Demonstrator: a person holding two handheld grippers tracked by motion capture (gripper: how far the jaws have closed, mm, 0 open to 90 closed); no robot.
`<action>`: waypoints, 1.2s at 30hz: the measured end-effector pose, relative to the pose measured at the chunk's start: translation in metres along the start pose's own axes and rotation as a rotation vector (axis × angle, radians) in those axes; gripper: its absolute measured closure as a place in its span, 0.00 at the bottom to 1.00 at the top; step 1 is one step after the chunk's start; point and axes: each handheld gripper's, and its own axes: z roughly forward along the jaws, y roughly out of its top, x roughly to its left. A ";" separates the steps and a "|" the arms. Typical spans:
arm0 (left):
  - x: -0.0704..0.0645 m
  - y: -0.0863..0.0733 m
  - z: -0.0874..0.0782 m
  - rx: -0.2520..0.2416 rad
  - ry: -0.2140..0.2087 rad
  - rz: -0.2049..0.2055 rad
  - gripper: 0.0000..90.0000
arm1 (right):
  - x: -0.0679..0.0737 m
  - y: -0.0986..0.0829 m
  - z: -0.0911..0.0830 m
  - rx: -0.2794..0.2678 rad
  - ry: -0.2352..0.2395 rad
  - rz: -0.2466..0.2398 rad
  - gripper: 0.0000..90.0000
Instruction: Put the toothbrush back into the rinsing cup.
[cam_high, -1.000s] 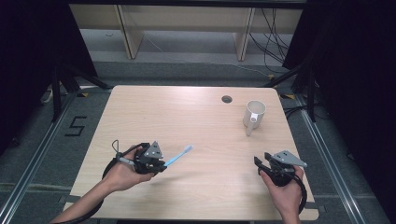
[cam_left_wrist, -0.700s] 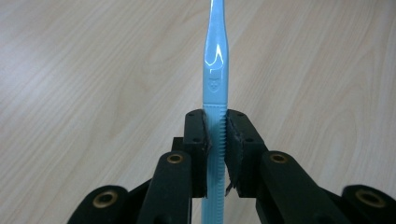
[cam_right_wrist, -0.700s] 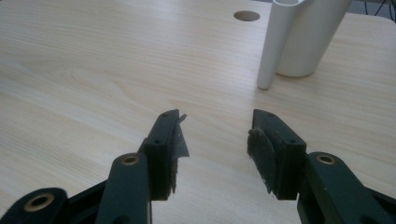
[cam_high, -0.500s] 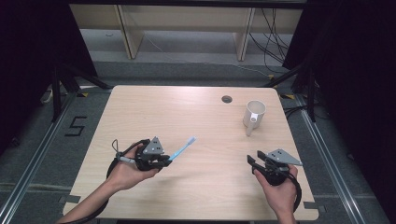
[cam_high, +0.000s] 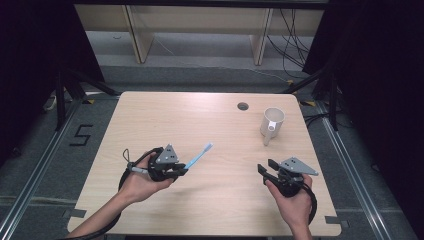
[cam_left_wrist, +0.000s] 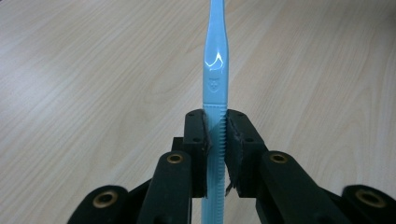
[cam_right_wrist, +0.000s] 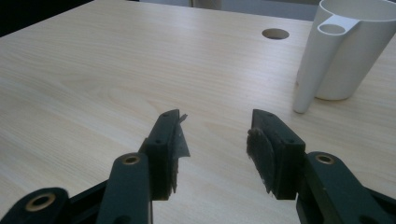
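Note:
A light blue toothbrush (cam_high: 199, 155) (cam_left_wrist: 215, 70) is clamped by its handle in my left gripper (cam_high: 181, 171) (cam_left_wrist: 215, 126), which is held at the table's front left; the brush points up and to the right, toward the cup. A white cup (cam_high: 272, 123) (cam_right_wrist: 348, 51) with a side tube holder stands upright at the back right of the table. My right gripper (cam_high: 266, 169) (cam_right_wrist: 215, 126) is open at the front right, nothing between its jaws, with the cup a short way ahead of it to the right.
The light wooden table (cam_high: 200, 120) has a round cable hole (cam_high: 243, 106) (cam_right_wrist: 275, 33) near its back edge, left of the cup. Dark floor and shelving legs lie beyond the table.
The left gripper with the toothbrush has shifted slightly right and forward. The right gripper has drifted a little left and back toward the person.

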 end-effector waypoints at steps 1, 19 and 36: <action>0.000 0.000 0.000 0.000 0.000 0.000 0.87 | -0.001 0.001 -0.001 -0.007 -0.005 -0.028 0.60; 0.004 0.005 -0.002 -0.079 0.032 -0.005 0.87 | 0.008 0.010 0.001 -0.019 0.016 -0.042 0.60; 0.007 0.013 -0.001 -0.298 0.051 -0.064 0.87 | 0.011 0.013 0.000 -0.048 0.028 -0.036 0.60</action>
